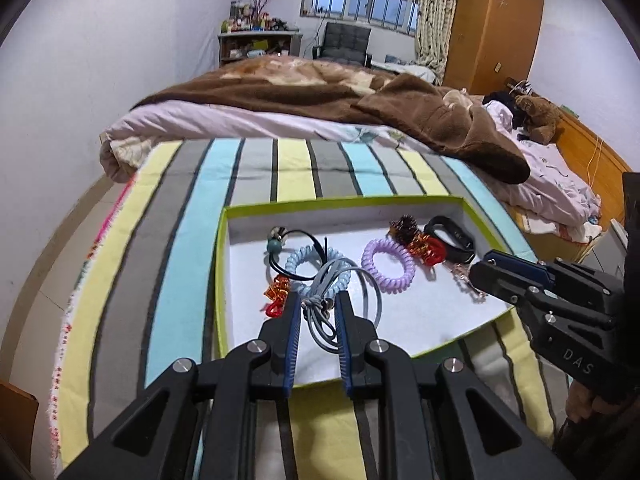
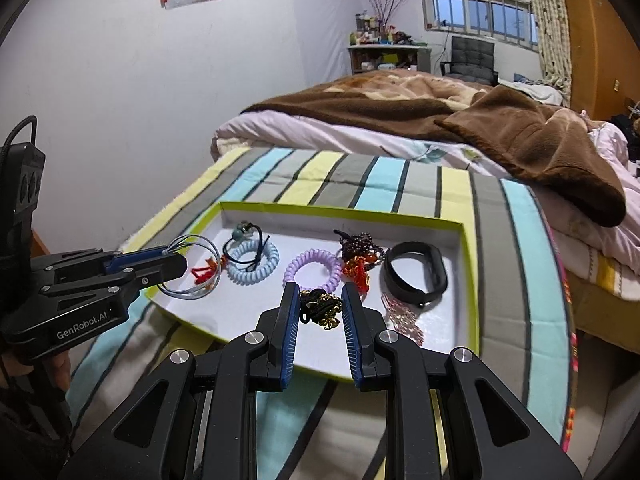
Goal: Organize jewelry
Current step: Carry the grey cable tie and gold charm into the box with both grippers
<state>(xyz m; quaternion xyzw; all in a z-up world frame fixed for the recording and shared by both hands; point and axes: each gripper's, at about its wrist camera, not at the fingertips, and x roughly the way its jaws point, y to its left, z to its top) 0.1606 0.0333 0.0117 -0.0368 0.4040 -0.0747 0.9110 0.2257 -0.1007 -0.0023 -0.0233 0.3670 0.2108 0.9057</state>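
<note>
- The left claw [image 1: 318, 312] is narrowed to a small gap and grips a grey-blue cord hair tie [image 1: 340, 300]; its loops hang out past the tips over the tray's near-left corner.
- The right claw [image 2: 320, 304] stands a little wider and has a black-and-gold hair tie [image 2: 322, 310] pinched between its blue pads, above the white floor of the tray.
- Both claws sit over a shallow white tray [image 2: 466, 280] with a lime-green rim, which lies on a striped blanket [image 2: 516, 264] on the bed.
- Just beyond the right claw's tips lies a purple coil hair tie [image 2: 310, 270]; to that claw's left lies a light-blue coil tie [image 2: 252, 266], crossed by a black beaded tie.
- To the right claw's right lie a black wristband [image 2: 416, 274] and, nearer, a pink chain [image 2: 402, 316].
- A red-orange ornament [image 2: 356, 272] sits between the purple coil and the wristband.
</note>
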